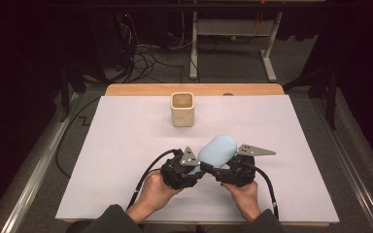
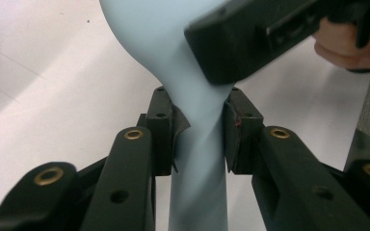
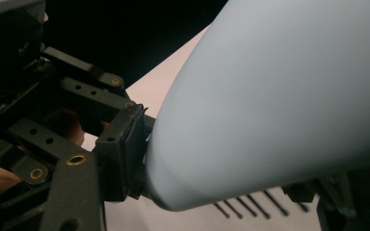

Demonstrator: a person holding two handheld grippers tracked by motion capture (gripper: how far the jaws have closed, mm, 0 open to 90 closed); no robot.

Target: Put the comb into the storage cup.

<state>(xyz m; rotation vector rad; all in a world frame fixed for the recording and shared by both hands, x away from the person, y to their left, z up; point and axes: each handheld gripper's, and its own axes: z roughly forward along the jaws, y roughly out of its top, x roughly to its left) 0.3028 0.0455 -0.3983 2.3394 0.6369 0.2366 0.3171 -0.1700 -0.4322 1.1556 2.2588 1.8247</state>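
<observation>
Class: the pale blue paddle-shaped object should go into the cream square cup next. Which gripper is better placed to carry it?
Probably the left gripper: it is clamped on the pale blue object's narrow handle. The right gripper touches only its broad end. The cup stands beyond both.

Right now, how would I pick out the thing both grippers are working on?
Start at the white table sheet and find the two hands at its near edge. Between them sits a smooth pale blue rounded object with a narrow neck, pinched by the left gripper. Unlike the square cream cup standing farther back, it is blue and bulbous.

left gripper (image 1: 193, 171) clamped — right gripper (image 1: 212, 171) closing
</observation>
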